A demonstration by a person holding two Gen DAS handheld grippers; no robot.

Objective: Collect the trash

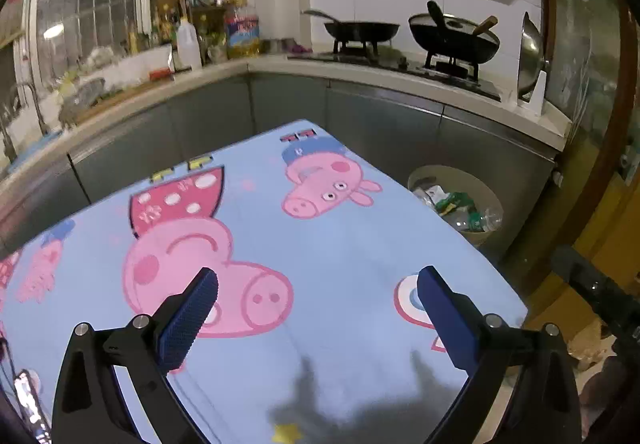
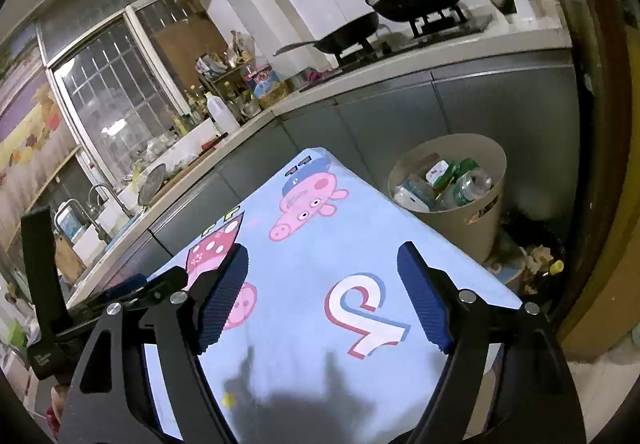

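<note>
Blue cloth printed with pink cartoon pigs covers the table, and its whole top lies bare under both tools. Its far corner points at the grey cabinet fronts below the counter, with only a narrow lane between table edge and cabinets. The right-hand edge runs diagonally toward the beige bin, which stands on the floor just beside that edge, against the cabinets.

The trash is inside the bin: clear plastic bottles with green labels and a small carton, heaped and tilted. One bottle lies with its long axis slanting up toward the bin's right rim; which end is the cap I cannot tell. Label print is too small to read. On the cloth, a large white letter with red and blue outline shows near the right gripper.

Both the left gripper and the right one stand released, blue pads wide apart with nothing between them, hanging over the cloth.

More litter lies on the floor beyond the bin, by the brown door frame.
</note>
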